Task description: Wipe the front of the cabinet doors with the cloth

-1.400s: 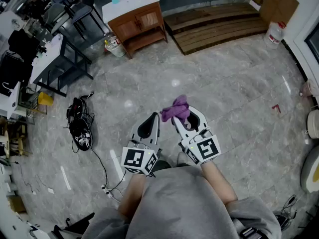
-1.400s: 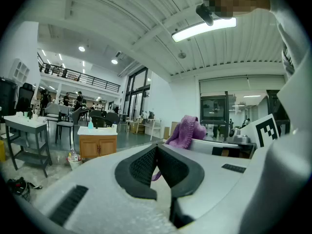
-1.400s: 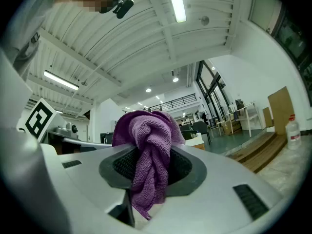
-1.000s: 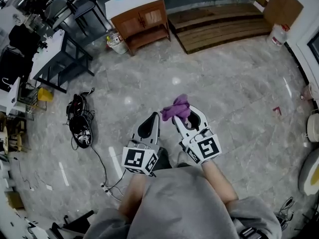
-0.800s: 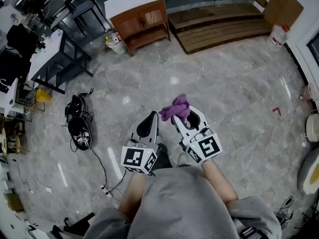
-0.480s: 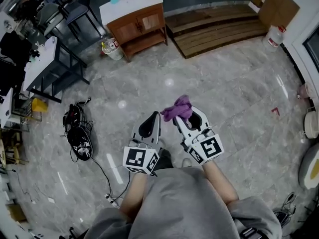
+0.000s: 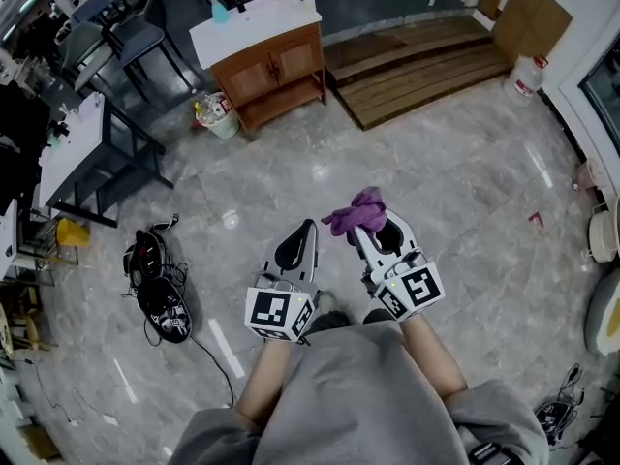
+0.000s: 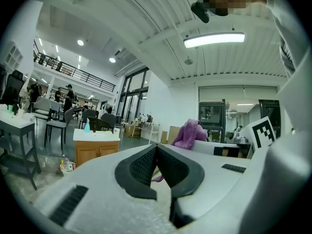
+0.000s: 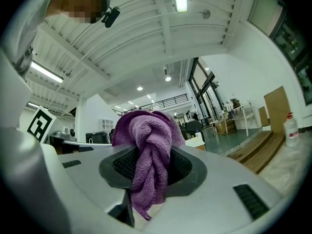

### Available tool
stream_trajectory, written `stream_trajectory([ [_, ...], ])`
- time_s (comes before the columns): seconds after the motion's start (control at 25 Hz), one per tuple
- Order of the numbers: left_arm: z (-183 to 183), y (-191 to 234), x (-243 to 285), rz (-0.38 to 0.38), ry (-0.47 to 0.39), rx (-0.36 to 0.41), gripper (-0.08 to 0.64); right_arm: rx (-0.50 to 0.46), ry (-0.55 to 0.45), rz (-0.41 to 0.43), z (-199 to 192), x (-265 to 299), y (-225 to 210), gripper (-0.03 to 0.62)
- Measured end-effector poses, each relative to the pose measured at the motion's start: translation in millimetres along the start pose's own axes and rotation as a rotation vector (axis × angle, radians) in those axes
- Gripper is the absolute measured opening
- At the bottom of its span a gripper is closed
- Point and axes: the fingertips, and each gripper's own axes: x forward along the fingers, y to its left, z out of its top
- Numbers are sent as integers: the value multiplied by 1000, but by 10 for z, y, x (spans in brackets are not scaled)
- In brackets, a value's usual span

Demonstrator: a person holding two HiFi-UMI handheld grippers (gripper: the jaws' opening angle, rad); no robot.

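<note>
The purple cloth (image 7: 356, 211) is clamped, bunched, between the jaws of the right tool (image 7: 372, 225); the left tool (image 7: 304, 232) is held beside it, jaws pressed together on nothing. The wooden cabinet (image 7: 274, 64) is seen well apart across the marble floor (image 7: 446, 172), flanked by a bin (image 7: 219, 116) and a wooden platform (image 7: 417, 61).

my head camera looks steeply down past my grey sweater (image 7: 358, 395) onto the marble floor (image 7: 465, 182), high enough that the wooden cabinet (image 7: 276, 61) sits small near the floor's far edge. the camera on my left gripper (image 8: 156, 149) sits close behind its jaws, facing level across the room, and catches that same cabinet (image 8: 96, 147). the one on my right gripper (image 9: 146, 157) tilts up toward the ceiling (image 9: 161, 38). the purple cloth (image 9: 146, 145) shows in all three views.
</note>
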Motion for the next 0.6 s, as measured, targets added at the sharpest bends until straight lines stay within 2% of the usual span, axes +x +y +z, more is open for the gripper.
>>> stream_trajectory([
  [0.36, 8, 619, 160, -10, 4, -17, 8, 14, -9, -45, -58, 517, -55, 130],
  [0.6, 1, 1016, 495, -2, 15, -13, 8, 33, -22, -37, -103, 1000, -258, 127],
])
